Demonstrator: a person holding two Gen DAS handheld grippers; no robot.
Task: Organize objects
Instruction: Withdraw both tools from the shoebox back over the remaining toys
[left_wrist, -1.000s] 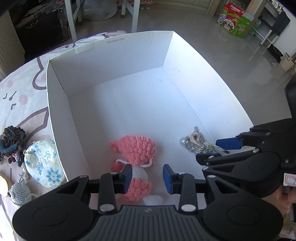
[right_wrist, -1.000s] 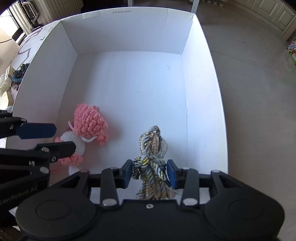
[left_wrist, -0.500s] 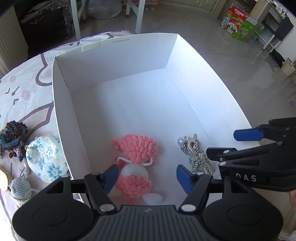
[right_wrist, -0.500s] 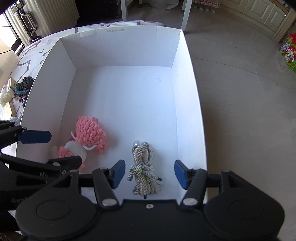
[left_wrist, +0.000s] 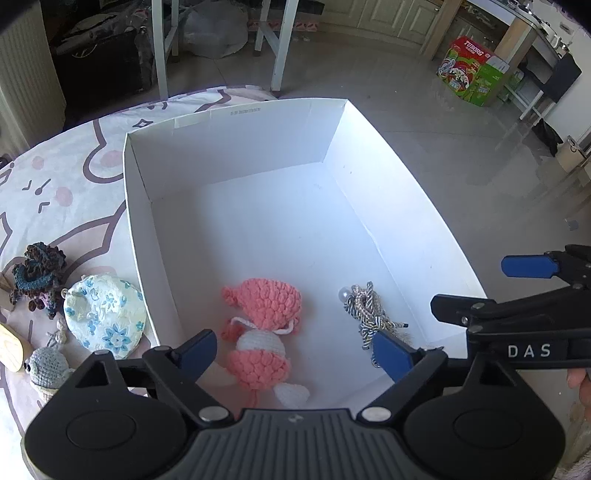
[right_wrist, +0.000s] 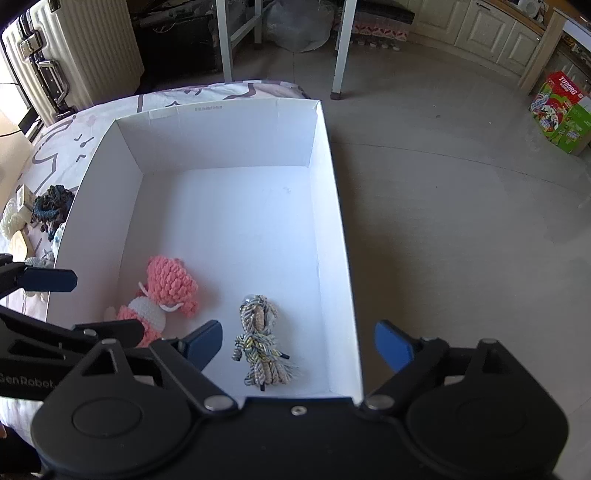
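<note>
Left wrist view shows both the left tool (left_wrist: 293, 350) and right tool (right_wrist: 298, 345), jaws just spread apart and empty, above the pink crochet doll (left_wrist: 264, 332) and braided cord (right_wrist: 260, 341) lying in the white box (left_wrist: 236, 147), and, I reckon, swinging toward nine o'clock for the floral pouch (left_wrist: 105, 315) could clip the box wall.

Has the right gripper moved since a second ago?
Yes. The right gripper has risen away from the white box, whose floor now looks farther off. Its jaws have just been opening, leaving the braided rope lying free.
</note>
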